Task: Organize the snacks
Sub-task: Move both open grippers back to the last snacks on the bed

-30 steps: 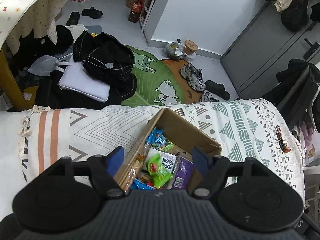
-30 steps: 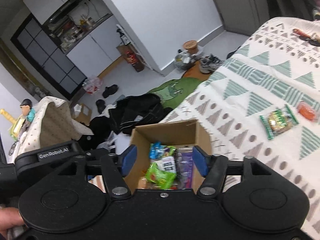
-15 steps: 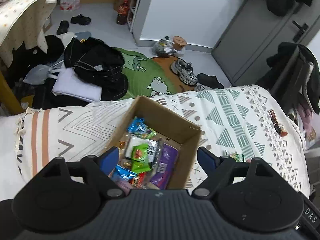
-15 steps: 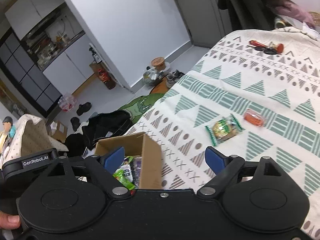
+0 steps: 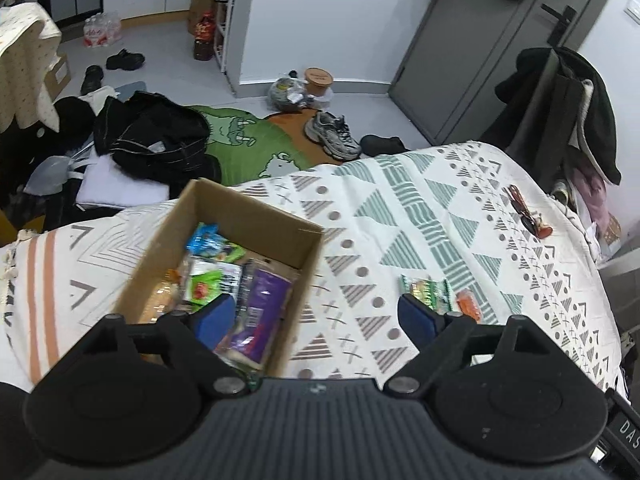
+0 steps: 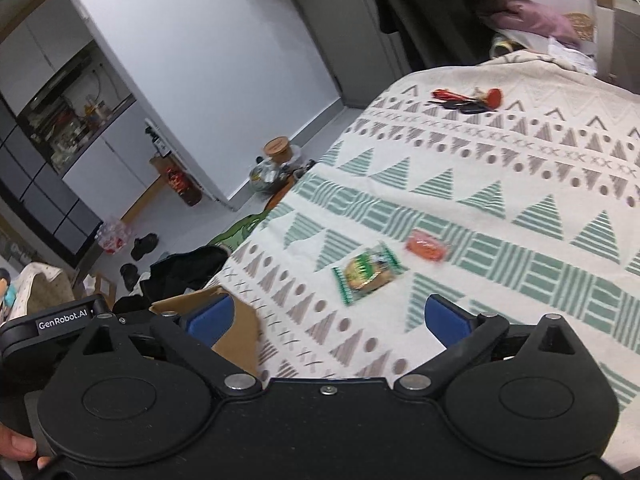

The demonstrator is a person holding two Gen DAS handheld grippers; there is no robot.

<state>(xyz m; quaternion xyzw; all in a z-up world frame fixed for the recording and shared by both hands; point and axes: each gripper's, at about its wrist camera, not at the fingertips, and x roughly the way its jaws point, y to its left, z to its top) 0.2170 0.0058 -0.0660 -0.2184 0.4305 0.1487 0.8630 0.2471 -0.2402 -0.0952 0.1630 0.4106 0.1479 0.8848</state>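
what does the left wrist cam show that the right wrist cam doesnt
Only the left wrist view looks into the cardboard box, showing the packets inside, a purple packet among them, plus the grey sneaker on the floor.

Only the right wrist view shows the kitchen shelves and the other gripper's black body with part of a hand.

Both show the green snack packet and the orange snack loose on the patterned blanket, with the left gripper and right gripper open and empty.

left tool (image 5: 316, 320) spread wide, right tool (image 6: 326, 322) spread wide, both empty
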